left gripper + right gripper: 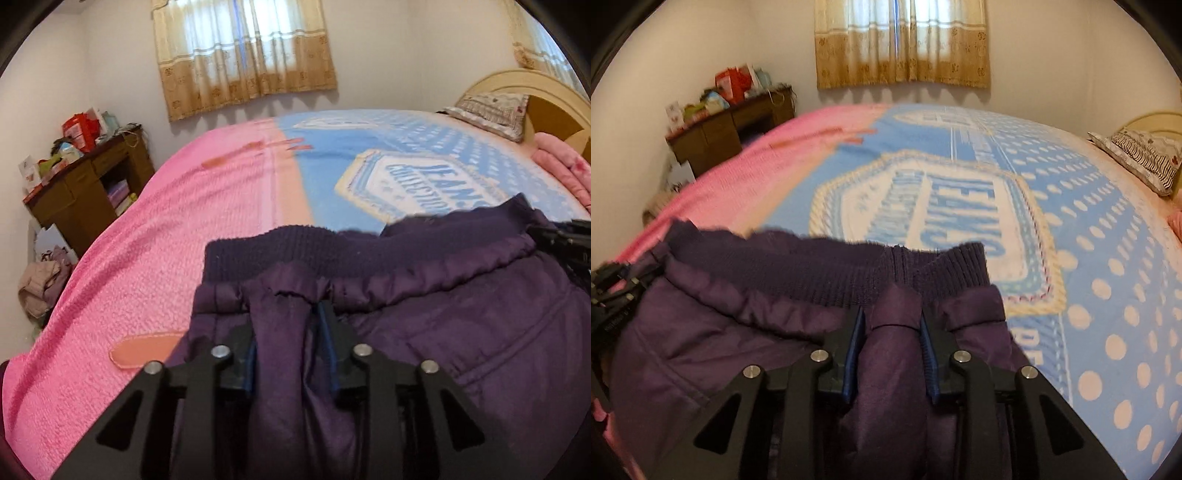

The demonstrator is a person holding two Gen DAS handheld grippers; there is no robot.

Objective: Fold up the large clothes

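We see the left gripper (288, 332) with its jaws clamped on a bunched fold of the purple padded jacket (461, 325), just below its ribbed knit hem (295, 247). The right gripper (892, 332) likewise has its jaws pinched on a fold of the same jacket, near the right end of the hem. The jacket lies on the near part of the bed, over the pink blanket (155, 266) on the left and the blue dotted blanket (1089, 277) on the right. Only the left view shows the headboard (517, 85) clearly, the pink folded bedding (561, 166) far right, and a heap of clothes (40, 284) on the floor. Both views show the pillow (1145, 158), the cluttered brown desk (81, 188) far left and the curtain (901, 48). Each view catches the other gripper at its edge.
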